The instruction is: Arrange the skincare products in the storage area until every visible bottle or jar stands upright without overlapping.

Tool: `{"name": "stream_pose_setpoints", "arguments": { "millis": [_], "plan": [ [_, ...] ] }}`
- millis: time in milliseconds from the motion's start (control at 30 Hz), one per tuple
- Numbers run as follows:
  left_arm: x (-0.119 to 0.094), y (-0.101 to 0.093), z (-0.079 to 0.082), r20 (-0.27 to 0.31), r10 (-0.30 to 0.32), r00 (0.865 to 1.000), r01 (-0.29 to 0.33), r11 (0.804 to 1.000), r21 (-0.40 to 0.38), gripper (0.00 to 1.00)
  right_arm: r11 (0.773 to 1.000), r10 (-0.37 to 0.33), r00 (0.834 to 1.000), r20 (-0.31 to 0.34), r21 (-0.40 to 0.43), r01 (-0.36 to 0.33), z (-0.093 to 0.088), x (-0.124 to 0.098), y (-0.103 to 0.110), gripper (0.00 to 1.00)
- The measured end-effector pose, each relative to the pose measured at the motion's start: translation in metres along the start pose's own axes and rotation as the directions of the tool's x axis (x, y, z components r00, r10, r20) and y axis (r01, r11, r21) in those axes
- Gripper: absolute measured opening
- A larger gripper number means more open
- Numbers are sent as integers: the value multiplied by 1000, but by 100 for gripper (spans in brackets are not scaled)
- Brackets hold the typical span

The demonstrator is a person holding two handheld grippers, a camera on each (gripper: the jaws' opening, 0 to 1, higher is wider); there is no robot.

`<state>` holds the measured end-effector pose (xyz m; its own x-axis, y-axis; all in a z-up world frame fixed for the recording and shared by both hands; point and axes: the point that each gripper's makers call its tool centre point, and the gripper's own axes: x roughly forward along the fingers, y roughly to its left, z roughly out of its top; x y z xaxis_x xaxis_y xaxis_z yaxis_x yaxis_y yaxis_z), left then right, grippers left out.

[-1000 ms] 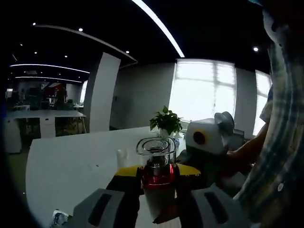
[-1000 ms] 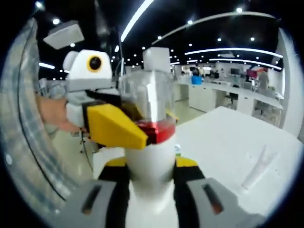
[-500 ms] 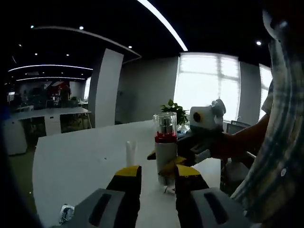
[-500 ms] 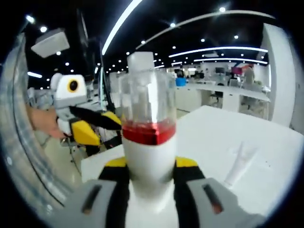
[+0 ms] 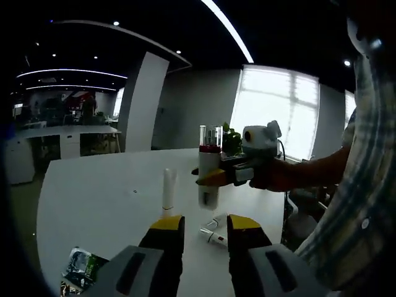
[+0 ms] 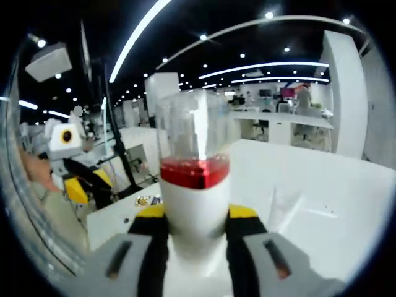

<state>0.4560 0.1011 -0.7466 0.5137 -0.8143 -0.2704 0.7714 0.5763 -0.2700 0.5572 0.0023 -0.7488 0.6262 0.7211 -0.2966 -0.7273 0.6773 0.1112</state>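
While right claw [image 6: 197, 226] pinches one bottle [image 6: 193, 179], left claw [image 5: 205, 228] gapes beside two tubes [image 5: 167, 189]

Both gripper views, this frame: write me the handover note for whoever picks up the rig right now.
Right gripper: shut on the white pump bottle with the red band and clear cap, held upright over the white table.
Left gripper: open, holding nothing, low over the table.
On the table: a white tube standing on end; two small items lying flat just beyond the left gripper; a green-printed packet at the near edge.
Done: bottle picked up and upright.
Left: set the bottle down with its own space; stand up the lying items, if they can stand.
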Motion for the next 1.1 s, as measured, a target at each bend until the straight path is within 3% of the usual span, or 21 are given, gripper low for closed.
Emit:
{"name": "stream_pose_setpoints", "arguments": {
  "millis": [367,467,800,1100],
  "plan": [
    [0,2,-7,-17,9,1000,-10,999,-47,27,997,-79,997,-16,13,79,-14,-4,-43,33],
    [0,2,-10,-28,8,1000,-9,999,-48,21,995,-103,995,-13,15,104,-17,-4,-59,33],
    [-2,8,-12,-48,23,999,-26,997,-77,23,989,-144,989,-13,16,145,-25,2,-91,33],
    [-6,13,-15,-65,37,997,-43,994,-96,24,986,-166,984,-61,1,166,-51,3,-119,33]
  ]
}}
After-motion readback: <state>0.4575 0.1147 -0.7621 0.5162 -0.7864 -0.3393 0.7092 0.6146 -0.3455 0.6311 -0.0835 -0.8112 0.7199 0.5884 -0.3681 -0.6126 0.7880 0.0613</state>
